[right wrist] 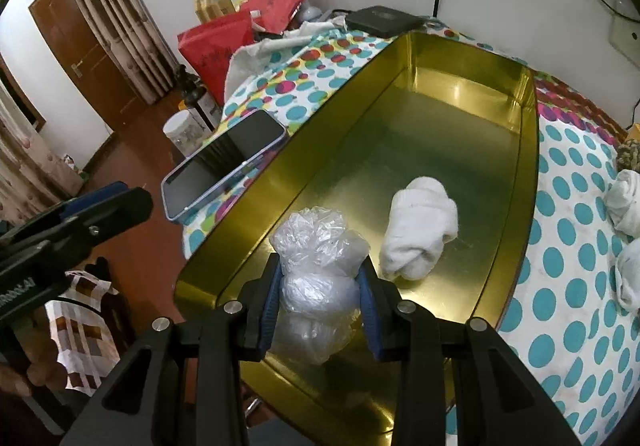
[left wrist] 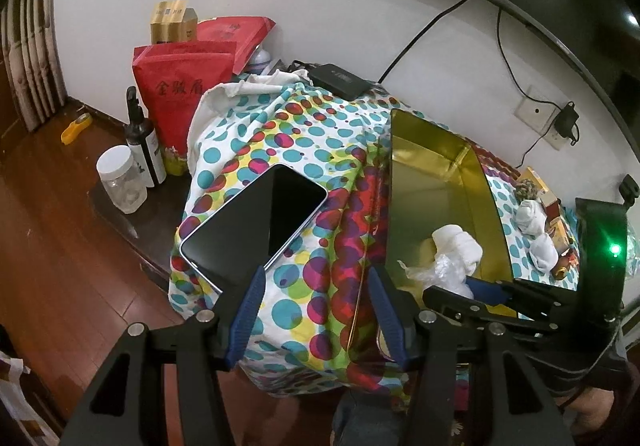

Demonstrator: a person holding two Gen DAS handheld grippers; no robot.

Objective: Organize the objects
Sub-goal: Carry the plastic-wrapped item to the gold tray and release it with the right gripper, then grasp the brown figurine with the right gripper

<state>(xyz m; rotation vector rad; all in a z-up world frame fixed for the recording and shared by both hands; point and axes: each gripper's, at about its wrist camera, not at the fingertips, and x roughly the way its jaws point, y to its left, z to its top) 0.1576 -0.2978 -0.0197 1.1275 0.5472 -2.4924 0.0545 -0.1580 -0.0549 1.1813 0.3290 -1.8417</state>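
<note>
A gold metal tin (right wrist: 496, 182) (left wrist: 424, 182) lies on a polka-dot cloth (left wrist: 312, 142). A rolled white sock (right wrist: 420, 226) (left wrist: 460, 242) lies inside it. My right gripper (right wrist: 320, 278) is shut on a crumpled clear plastic bag (right wrist: 320, 246) just above the tin's near end; the bag also shows in the left wrist view (left wrist: 444, 270). My left gripper (left wrist: 316, 274) is open and empty, over the cloth at the tin's left wall. A dark phone (left wrist: 256, 222) (right wrist: 224, 162) lies on the cloth left of the tin, next to my left finger.
Two more rolled white socks (right wrist: 624, 202) (left wrist: 532, 218) lie on the cloth right of the tin. Red bags (left wrist: 180, 94), a dark bottle (left wrist: 144, 142) and a clear jar (left wrist: 120, 182) stand at the left. A black box (left wrist: 340, 80) lies behind. Wooden floor lies below.
</note>
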